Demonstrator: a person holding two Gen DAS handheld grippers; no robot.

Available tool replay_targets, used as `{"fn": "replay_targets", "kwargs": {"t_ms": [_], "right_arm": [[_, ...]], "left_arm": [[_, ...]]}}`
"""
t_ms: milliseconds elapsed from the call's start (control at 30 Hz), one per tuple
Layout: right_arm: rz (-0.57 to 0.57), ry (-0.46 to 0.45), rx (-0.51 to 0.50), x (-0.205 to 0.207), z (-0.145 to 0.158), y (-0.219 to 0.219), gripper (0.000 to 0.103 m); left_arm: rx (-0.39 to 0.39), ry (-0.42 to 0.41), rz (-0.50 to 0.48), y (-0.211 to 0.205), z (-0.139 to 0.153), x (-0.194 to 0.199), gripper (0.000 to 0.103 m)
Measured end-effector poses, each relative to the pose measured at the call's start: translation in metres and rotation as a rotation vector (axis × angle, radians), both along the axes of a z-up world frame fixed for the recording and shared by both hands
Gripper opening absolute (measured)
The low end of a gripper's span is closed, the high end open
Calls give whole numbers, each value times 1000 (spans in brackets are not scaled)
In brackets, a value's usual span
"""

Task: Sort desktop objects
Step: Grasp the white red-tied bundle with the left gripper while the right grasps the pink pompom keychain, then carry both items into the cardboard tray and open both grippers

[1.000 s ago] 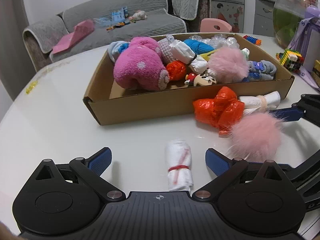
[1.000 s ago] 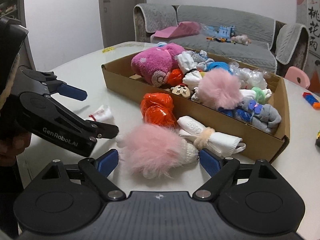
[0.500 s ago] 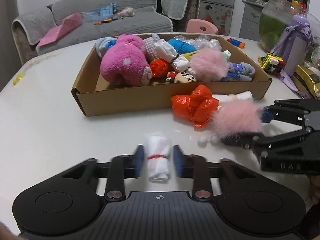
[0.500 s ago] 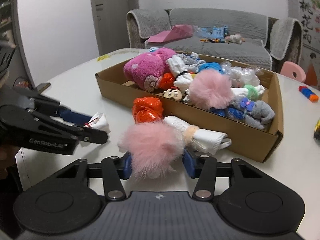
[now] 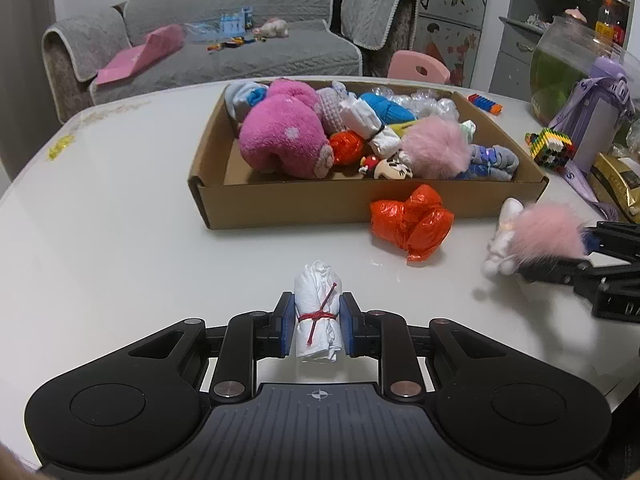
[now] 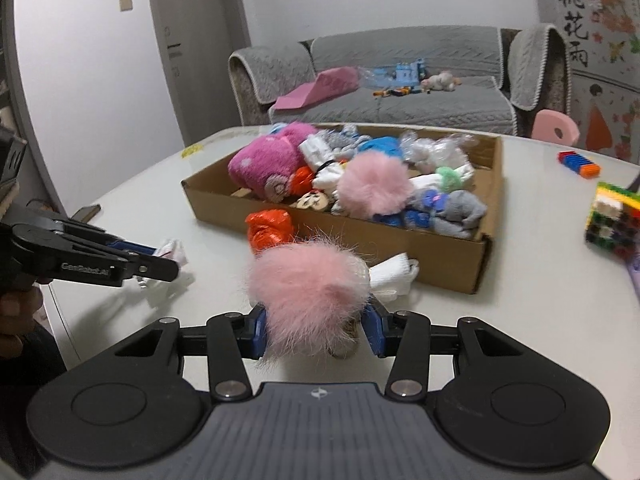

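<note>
My left gripper (image 5: 316,326) is shut on a white cloth roll tied with red string (image 5: 318,316), held above the white table (image 5: 120,260). My right gripper (image 6: 316,330) is shut on a pink fluffy pompom (image 6: 308,284), lifted near the box's front; it also shows in the left wrist view (image 5: 546,234). A cardboard box (image 5: 280,202) holds a pink plush (image 5: 280,140), another pink pompom (image 5: 436,146), rolled socks and small toys. An orange plastic bag (image 5: 412,222) and a white rolled sock (image 6: 392,276) lie in front of the box.
A block cube (image 5: 550,148), a purple bottle (image 5: 600,120), a fish bowl (image 5: 568,64) and a gold packet (image 5: 620,180) stand at the table's right. A blue-orange block strip (image 5: 484,103) lies behind the box. A grey sofa (image 5: 240,52) is beyond the table.
Both grippers closed from open: the left on the white cloth roll, the right on the pink pompom. Both have since lifted and pulled back from the box.
</note>
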State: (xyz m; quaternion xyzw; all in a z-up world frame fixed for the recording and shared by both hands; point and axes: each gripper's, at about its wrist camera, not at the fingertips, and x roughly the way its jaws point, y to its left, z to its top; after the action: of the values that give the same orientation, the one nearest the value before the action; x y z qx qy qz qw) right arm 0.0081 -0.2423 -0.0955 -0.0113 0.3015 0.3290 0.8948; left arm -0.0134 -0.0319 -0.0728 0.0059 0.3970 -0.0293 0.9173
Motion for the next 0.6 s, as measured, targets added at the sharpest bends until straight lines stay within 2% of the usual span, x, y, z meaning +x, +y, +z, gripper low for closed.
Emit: {"fn": "replay_targets", "kwargs": {"t_ms": [200,600], "right_arm": [[-40,-30,13,4,15,-19,43],[-99,-126,54,20,61,-49,43]], "left_arm": [[-32,-40,18,11,21,-8,29],[-29,-127,83,46,66,-13,29]]}}
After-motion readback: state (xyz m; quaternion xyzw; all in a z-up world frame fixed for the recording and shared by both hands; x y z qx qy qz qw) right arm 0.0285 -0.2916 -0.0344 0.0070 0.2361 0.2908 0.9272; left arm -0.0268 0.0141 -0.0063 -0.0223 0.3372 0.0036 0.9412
